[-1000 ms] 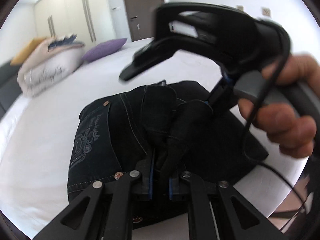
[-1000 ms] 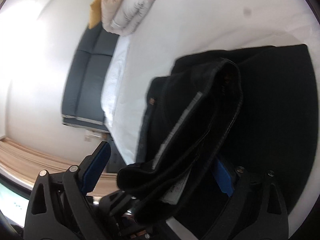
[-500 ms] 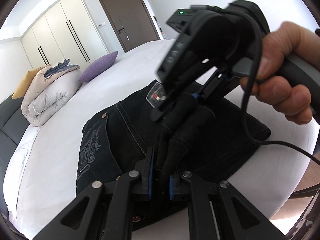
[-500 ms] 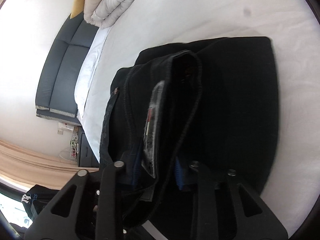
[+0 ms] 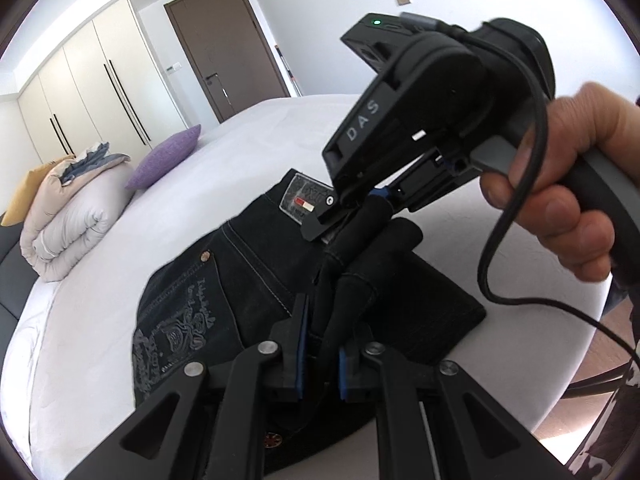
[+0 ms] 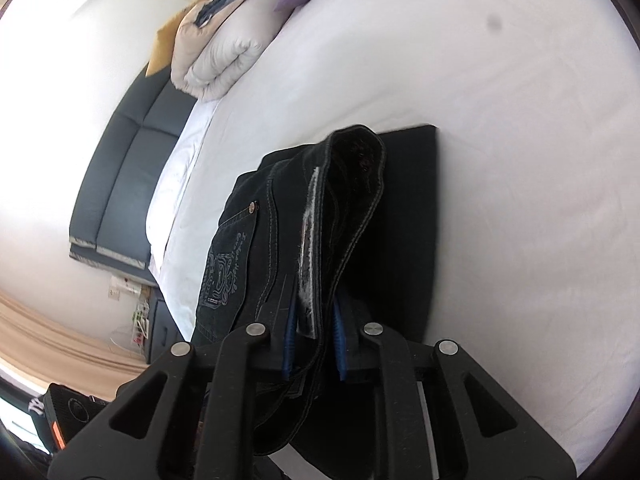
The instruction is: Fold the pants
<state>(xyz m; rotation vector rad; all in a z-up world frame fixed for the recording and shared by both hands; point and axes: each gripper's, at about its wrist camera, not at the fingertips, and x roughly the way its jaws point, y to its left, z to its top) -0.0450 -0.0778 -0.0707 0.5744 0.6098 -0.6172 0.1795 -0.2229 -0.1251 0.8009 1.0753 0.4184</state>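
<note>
Dark denim pants (image 5: 224, 292) lie partly folded on the white bed (image 5: 100, 360), back pocket embroidery facing up. My left gripper (image 5: 320, 354) is shut on a bunched fold of the waistband and lifts it. My right gripper (image 5: 360, 204) shows in the left wrist view, held by a hand, shut on the waistband by the leather label (image 5: 304, 199). In the right wrist view my right gripper (image 6: 314, 340) pinches the waistband of the pants (image 6: 352, 208) with the label between its pads. The lower pant legs lie flat underneath.
A rolled duvet (image 5: 68, 216) and a purple pillow (image 5: 168, 156) sit at the head of the bed. A dark sofa (image 6: 124, 184) stands beside the bed. The bed's edge (image 5: 560, 380) runs close on the right, with wooden floor beyond.
My right gripper has closed on the waistband; a second ago it was open around it. Both grippers have lifted the waistband and the views have steadied.
</note>
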